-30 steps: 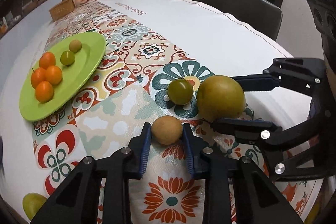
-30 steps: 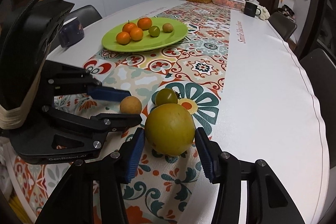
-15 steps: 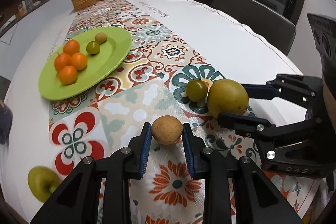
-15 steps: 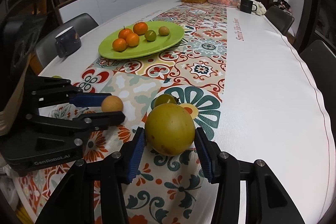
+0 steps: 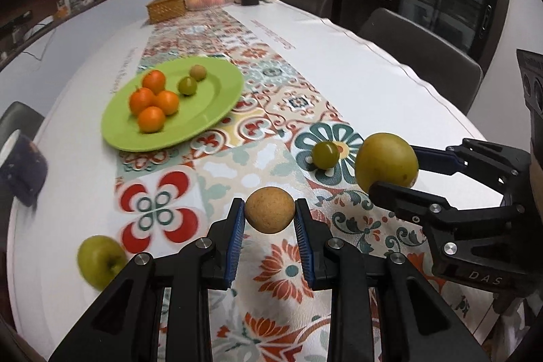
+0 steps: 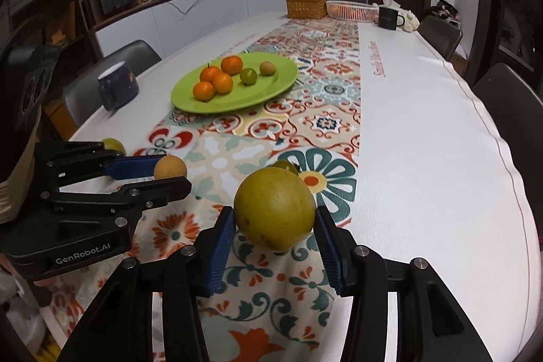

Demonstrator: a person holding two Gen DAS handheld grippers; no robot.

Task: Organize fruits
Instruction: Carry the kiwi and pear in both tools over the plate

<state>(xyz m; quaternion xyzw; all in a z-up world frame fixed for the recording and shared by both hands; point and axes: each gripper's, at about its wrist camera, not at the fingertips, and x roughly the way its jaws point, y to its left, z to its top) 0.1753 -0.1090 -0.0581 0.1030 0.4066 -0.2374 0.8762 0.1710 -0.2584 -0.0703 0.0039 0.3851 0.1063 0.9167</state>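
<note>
The left gripper [image 5: 269, 217] is clamped on a small tan round fruit [image 5: 269, 214], its blue pads pressing both sides, and the fruit hangs clear of the patterned runner [image 5: 237, 165] below. The right gripper [image 6: 275, 236] is closed on a large yellow-green fruit [image 6: 274, 213], which is also lifted off the cloth. In the left wrist view the two grippers are near each other, the right one reaching in from the right edge of the picture.

A small green fruit [image 5: 325, 154] sits on the teal flower print, just beside the big fruit held by the right gripper. A green apple [image 5: 100, 261] lies on the white table [image 5: 373, 83] close to its near left rim. A dark blue mug [image 6: 117, 89] stands near that same long edge, further along.

The green plate [image 5: 217, 111] rests on the runner well apart from both grippers. It carries four oranges [image 5: 154, 102] bunched together, with one green fruit and one tan fruit a little apart from them; its near and right portions are bare. The runner between the grippers and the plate is open. The white strip along the right edge of the table is clear, with dark chairs [image 5: 420, 56] tucked close against that rim. A wicker basket [image 6: 305, 7], a white tray and a black mug stand at the far end.
</note>
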